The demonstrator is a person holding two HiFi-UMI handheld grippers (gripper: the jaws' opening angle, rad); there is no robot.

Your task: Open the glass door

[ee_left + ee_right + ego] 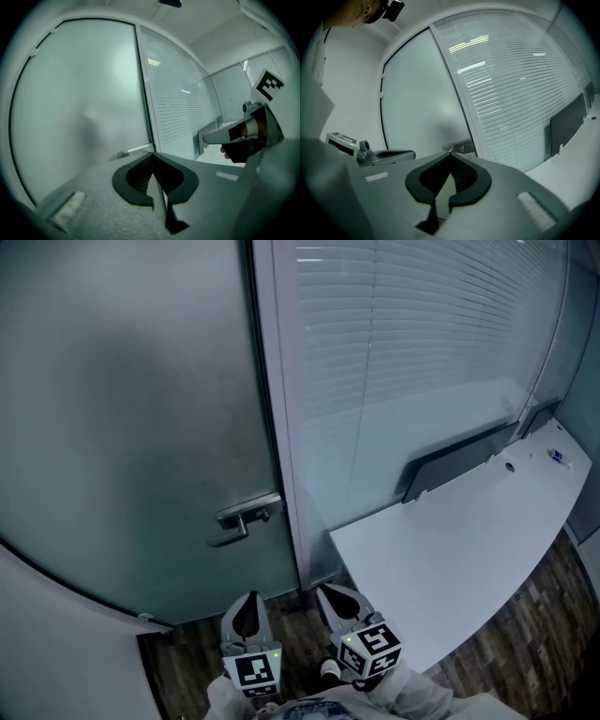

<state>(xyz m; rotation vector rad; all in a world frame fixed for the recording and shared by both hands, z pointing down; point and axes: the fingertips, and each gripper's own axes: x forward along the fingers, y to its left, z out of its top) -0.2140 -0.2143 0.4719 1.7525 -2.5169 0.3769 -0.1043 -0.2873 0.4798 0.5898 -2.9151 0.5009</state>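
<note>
The frosted glass door [131, 409] stands shut, its metal lever handle [242, 519] by the right edge next to the grey frame post [277, 427]. My left gripper [248, 601] and right gripper [333, 592] hang side by side low in the head view, short of the door and below the handle, touching nothing. Both are shut and empty. In the left gripper view the closed jaws [153, 153] point at the handle [133, 151]. In the right gripper view the closed jaws [451, 153] sit just under the handle [459, 147].
A window with white blinds [412, 362] fills the wall to the right of the door. Below it a curved white desk [469, 549] with a dark upright panel [459, 460] reaches close to my right gripper. Dark wood floor [525, 652] lies underneath.
</note>
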